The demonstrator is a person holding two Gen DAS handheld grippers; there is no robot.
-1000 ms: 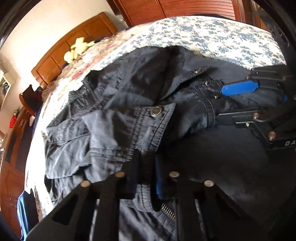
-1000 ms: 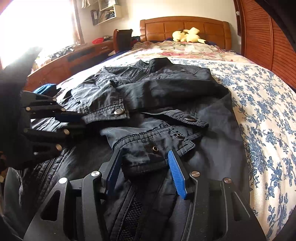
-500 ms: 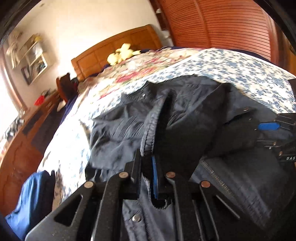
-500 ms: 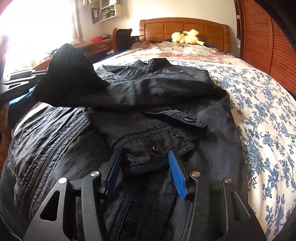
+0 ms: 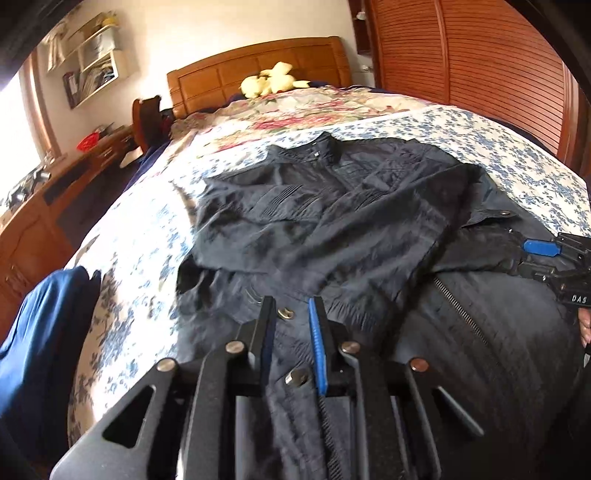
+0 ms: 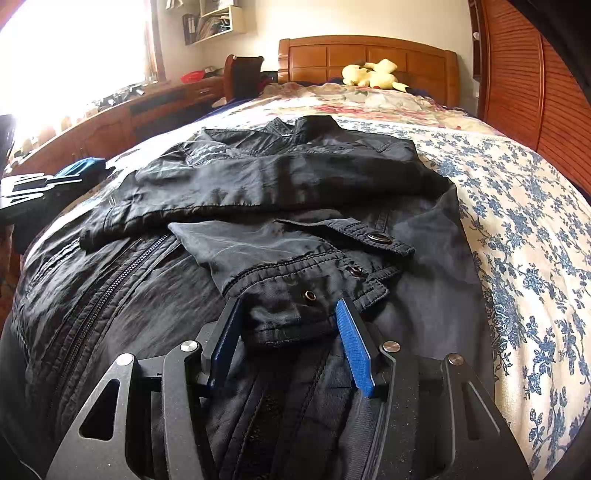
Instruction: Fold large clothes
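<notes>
Sleeve (image 5: 314,236) now laid across jacket (image 6: 110,295); left gripper (image 5: 291,317) fingers apart, empty. Right gripper (image 6: 291,325) fingers apart around cuff (image 6: 295,295).

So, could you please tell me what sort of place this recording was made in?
Almost certainly a home bedroom: the dark jacket lies on a bed with a floral bedspread, backed by a wooden headboard with a yellow plush toy against it.

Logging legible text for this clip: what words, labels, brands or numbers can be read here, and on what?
"DAS", white letters cut off at the frame edge, on the black body of the right hand-held gripper, seen from the left wrist.
Book spines on the wall shelf: too small to read.
Snap buttons on the jacket: no legible marking.
</notes>
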